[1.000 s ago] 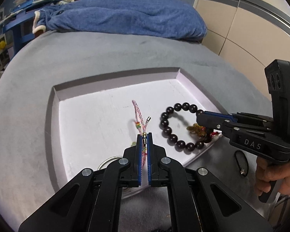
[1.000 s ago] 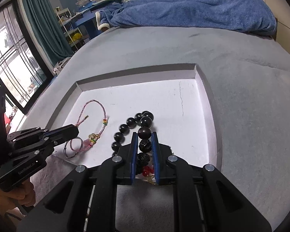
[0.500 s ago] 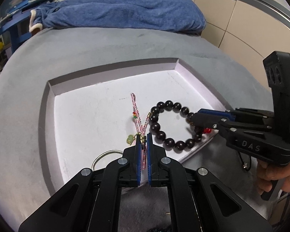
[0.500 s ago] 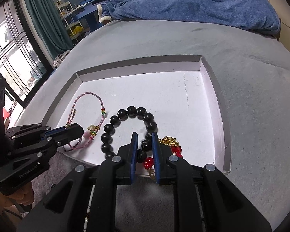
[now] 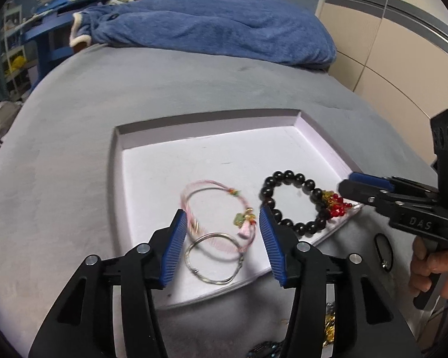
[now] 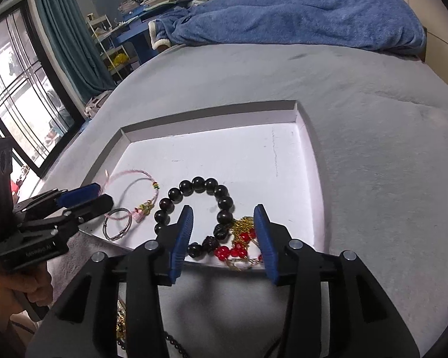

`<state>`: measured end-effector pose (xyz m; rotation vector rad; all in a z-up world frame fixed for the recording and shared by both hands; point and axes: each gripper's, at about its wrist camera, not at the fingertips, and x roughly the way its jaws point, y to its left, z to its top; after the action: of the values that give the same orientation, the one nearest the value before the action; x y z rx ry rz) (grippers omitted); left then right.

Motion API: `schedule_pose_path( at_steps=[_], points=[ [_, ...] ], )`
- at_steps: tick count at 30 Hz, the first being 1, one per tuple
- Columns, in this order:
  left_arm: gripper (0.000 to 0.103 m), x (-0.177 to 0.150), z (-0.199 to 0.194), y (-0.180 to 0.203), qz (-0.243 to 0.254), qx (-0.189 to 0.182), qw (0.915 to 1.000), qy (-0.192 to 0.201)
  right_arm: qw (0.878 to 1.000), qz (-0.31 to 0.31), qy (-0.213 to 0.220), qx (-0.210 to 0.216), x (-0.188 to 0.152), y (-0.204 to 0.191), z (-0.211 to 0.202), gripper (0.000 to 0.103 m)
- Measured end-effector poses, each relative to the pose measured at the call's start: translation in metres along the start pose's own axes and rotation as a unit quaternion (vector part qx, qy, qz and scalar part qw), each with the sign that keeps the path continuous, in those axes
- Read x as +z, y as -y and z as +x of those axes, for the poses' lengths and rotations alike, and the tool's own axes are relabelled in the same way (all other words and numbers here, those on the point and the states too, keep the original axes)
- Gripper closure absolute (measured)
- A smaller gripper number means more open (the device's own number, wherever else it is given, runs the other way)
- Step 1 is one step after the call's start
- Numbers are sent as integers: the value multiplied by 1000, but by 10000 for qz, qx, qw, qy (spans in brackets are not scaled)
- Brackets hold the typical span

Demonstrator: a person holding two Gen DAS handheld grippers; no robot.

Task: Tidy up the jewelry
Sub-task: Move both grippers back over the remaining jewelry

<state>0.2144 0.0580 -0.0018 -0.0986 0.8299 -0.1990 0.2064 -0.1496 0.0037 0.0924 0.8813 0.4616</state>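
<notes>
We had the shallow white cardboard tray (image 5: pixel 310 132) resting on the grey bed cover (image 5: pixel 74 155), likely as the sorting surface. The dark round-bead bracelet with red and gold charms (image 6: pixel 221 192) lay near the tray's front edge; the right gripper (image 6: pixel 222 232), jaws opening, framed it without pressing. The pink woven cord bracelet (image 5: pixel 215 205) overlapped the thin silver wire bangle (image 5: pixel 215 256) between the opening left gripper (image 5: pixel 222 241) fingers, unpinched. More gold chain below was cut off.

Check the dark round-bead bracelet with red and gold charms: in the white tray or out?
In. The dark round-bead bracelet lies flat on the white tray floor near its front edge, charms included.
</notes>
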Motion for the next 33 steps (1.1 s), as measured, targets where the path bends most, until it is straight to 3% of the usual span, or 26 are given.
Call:
schedule_pose_path(
  at_steps=[6, 21, 33],
  points=[
    [42, -6, -20, -6, -57, 254, 9996, 81, 9999, 57, 132, -19, -7, 6, -21, 53],
    [36, -38, -73, 26, 364, -119, 9983, 430, 9997, -12, 1, -235, -45, 24, -60, 40],
    [33, -78, -67, 71, 1353, -504, 9895, 75, 9988, -144, -214, -421, -78, 38, -74, 39]
  ],
)
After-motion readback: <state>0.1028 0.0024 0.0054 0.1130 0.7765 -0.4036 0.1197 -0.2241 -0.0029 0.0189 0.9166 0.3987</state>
